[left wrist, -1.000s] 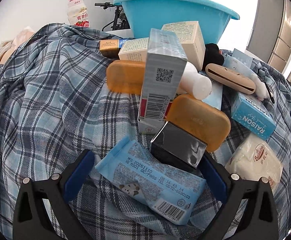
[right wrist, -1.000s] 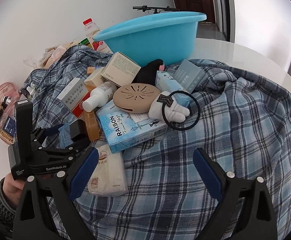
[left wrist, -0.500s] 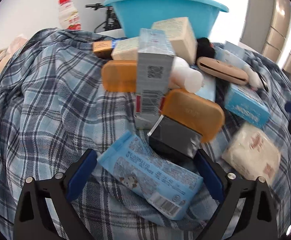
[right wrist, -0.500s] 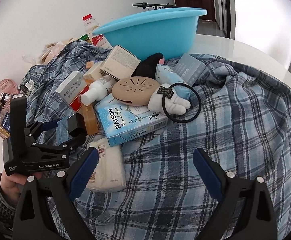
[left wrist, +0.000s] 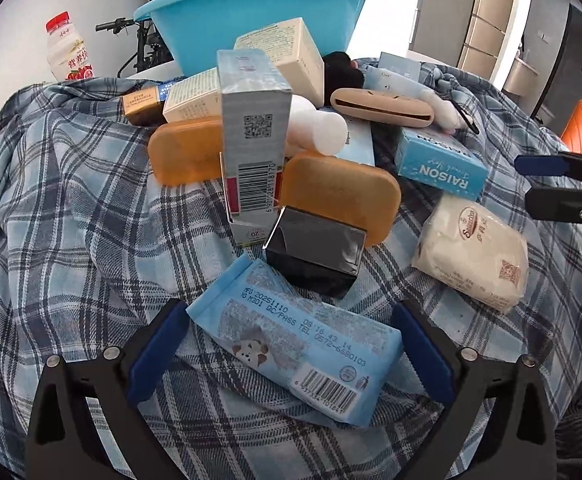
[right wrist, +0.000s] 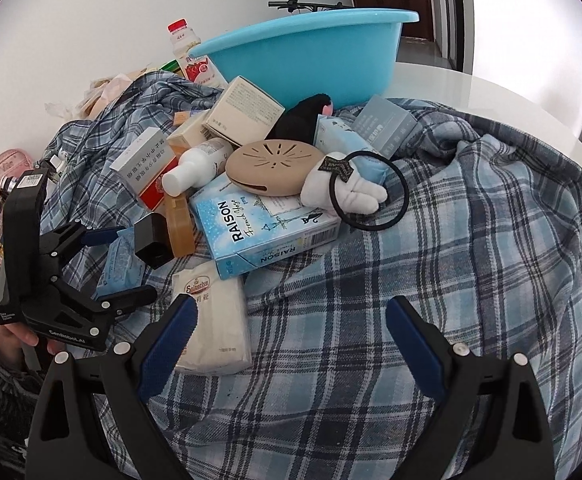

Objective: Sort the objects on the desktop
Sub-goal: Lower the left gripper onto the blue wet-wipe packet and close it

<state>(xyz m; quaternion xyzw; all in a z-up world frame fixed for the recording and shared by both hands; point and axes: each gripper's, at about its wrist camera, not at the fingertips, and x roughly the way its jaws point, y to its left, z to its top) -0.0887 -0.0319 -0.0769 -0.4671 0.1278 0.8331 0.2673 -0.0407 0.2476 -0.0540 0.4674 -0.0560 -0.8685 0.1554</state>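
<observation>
A pile of small objects lies on a plaid cloth (left wrist: 63,216). My left gripper (left wrist: 289,354) is open, its fingers on either side of a light blue tissue pack (left wrist: 299,340); the pack is not clamped. Behind the pack sit a black box (left wrist: 315,250), two orange soap cases (left wrist: 339,194), a grey carton (left wrist: 253,128) and a white tissue pack (left wrist: 475,254). My right gripper (right wrist: 291,346) is open and empty above bare cloth, with the white tissue pack (right wrist: 215,320) by its left finger. The left gripper also shows in the right wrist view (right wrist: 119,264).
A blue plastic basin (left wrist: 259,12) stands behind the pile, also in the right wrist view (right wrist: 311,52). A RAISON box (right wrist: 263,224), a tan oval case (right wrist: 271,166), a plush toy with a hair tie (right wrist: 351,190) and a drink bottle (left wrist: 69,54) lie around.
The left gripper has pulled back a little and turned right, so the pile sits further from it. The tissue pack stays between its open fingers. The right gripper has shifted slightly.
</observation>
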